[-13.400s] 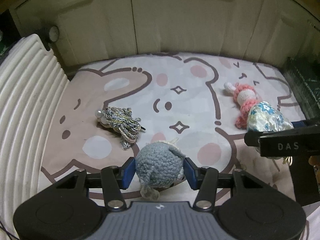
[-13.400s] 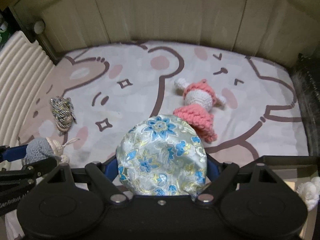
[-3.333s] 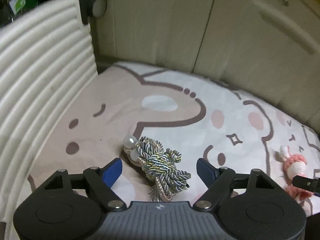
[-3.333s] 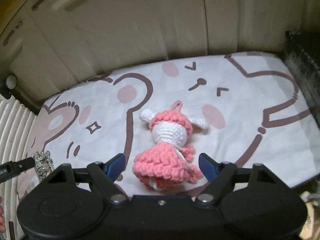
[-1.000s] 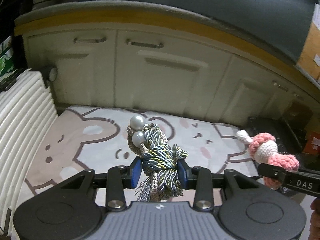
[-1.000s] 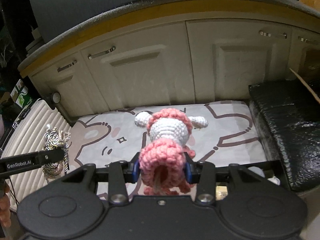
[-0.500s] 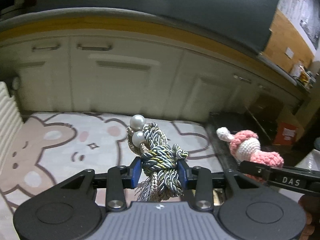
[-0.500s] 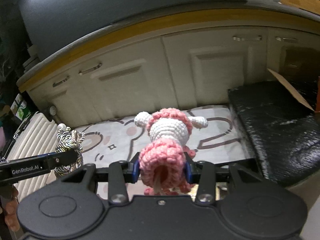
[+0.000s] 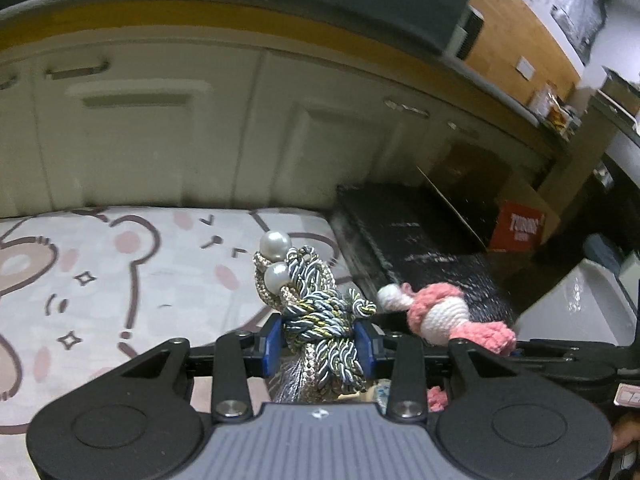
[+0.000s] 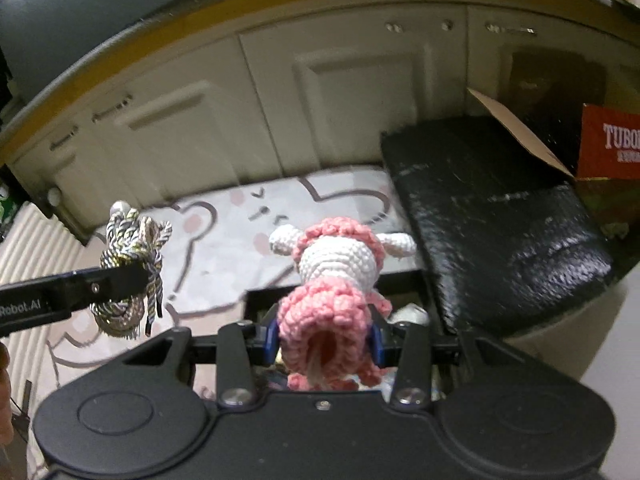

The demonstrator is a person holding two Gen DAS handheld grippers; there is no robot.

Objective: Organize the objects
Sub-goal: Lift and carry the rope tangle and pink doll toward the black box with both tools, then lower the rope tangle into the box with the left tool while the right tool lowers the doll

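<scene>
Above the bear-print mat (image 9: 120, 264), left tool (image 9: 320, 346) clamps the rope knot (image 9: 320, 312), right tool (image 10: 324, 340) the pink doll (image 10: 332, 280).

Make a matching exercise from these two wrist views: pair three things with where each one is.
Things:
1. braided cord knot with two pearls
2. pink and white crochet doll
3. red box with white lettering

Places:
A. far right, beyond the black cushion
B. in the left gripper
C. in the right gripper

Pairs: 1-B, 2-C, 3-A
</scene>
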